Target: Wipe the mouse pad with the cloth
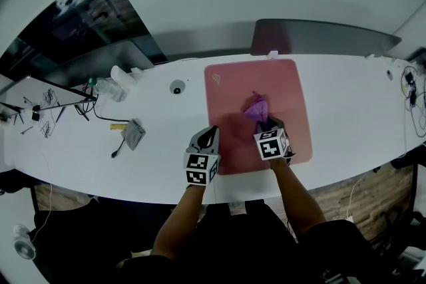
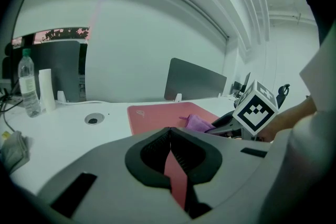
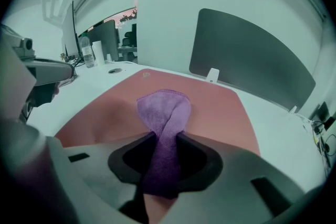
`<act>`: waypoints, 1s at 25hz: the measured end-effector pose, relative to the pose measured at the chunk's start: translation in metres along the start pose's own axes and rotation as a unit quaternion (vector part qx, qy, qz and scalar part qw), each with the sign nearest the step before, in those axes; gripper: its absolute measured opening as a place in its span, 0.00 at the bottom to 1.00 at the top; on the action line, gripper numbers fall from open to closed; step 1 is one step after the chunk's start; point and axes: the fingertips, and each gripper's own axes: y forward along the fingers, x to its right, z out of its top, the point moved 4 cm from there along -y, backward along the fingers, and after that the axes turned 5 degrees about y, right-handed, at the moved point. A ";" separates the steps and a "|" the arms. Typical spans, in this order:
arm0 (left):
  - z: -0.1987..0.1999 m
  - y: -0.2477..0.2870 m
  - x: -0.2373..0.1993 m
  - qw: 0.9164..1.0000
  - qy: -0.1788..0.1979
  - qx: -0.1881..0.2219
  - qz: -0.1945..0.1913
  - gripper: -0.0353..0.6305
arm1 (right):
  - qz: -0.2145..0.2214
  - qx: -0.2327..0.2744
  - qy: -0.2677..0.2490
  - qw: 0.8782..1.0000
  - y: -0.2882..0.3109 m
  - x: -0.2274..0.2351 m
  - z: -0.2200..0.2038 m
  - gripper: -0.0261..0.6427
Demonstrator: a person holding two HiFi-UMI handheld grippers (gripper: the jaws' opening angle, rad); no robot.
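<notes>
Pinching purple cloth [image 3: 163,107] w/ right gripper [image 3: 165,140], jaws clamped on cloth's near end. Rest of cloth bunched fwd onto pink mouse pad [image 1: 233,86], approx at pad ctr, w/ right gripper at cloth's 6 o'clock. Pad flat on white desk [image 1: 353,103]. Holding left gripper [image 1: 208,133] at cloth's 8 o'clock, by pad's left edge. Jaws pressed together, nothing btwn, clear of cloth. At pad's 10 o'clock: round desk grommet [image 1: 177,87]. Farther out same way: upright water bottle [image 2: 29,86]. At 9 o'clock of left gripper: grey rag [image 1: 135,134]. At pad's 12 o'clock: grey divider panel [image 1: 313,36] along desk's far edge.
</notes>
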 end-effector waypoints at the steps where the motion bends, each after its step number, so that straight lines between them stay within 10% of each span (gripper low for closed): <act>1: 0.001 0.001 0.001 1.000 0.000 0.000 -0.001 0.09 | -0.003 0.000 0.002 1.000 0.000 0.005 -0.001 0.23; 25: 0.009 0.002 0.021 1.000 -0.013 0.010 0.003 0.09 | -0.118 -0.029 -0.007 0.992 -0.027 0.138 -0.040 0.23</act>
